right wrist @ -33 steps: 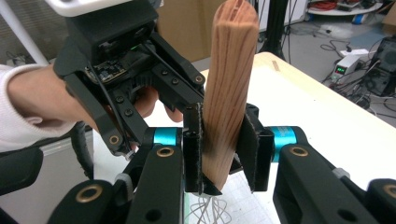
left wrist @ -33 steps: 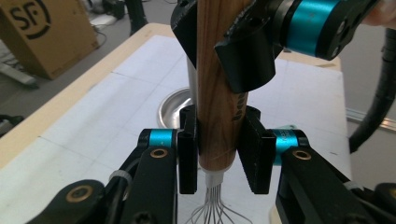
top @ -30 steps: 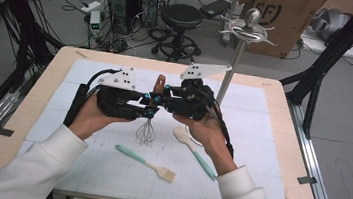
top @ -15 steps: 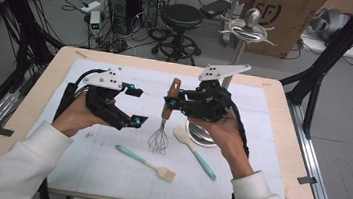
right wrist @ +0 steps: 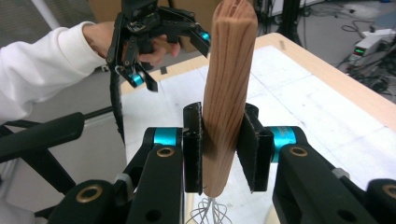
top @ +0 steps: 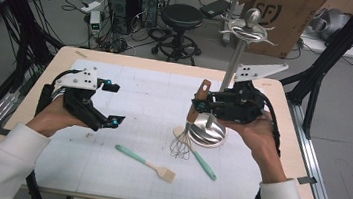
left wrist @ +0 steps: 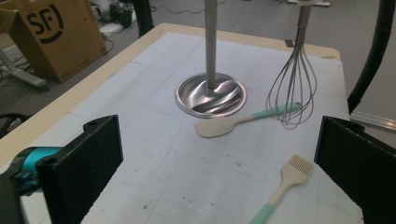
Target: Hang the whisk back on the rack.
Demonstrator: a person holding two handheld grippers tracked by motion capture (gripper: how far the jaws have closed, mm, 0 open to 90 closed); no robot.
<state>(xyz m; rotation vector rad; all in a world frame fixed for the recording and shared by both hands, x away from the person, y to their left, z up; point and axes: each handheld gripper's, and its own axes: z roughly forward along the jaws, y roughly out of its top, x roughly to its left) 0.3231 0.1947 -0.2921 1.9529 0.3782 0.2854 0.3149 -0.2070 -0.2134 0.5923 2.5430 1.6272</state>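
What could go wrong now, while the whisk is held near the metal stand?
1. The whisk hangs from the right tongs, gripped only on its wooden handle; its wires may swing against the stand or its base.
2. Lowered here, the whisk could land on the spatula below.
3. The left tongs have just been opening, empty, so they give no support.

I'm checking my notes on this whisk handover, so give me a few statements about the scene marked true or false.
1. The right gripper is shut on the wooden-handled wire whisk. True.
2. The left gripper grips the whisk too. False: its jaws have just been opening and stand apart with nothing between them.
3. The mint-handled pastry brush lies flat on the white gridded mat. True.
4. The mint-handled beige spatula hangs from the steel stand. False: it lies on the mat beside the stand's round base.
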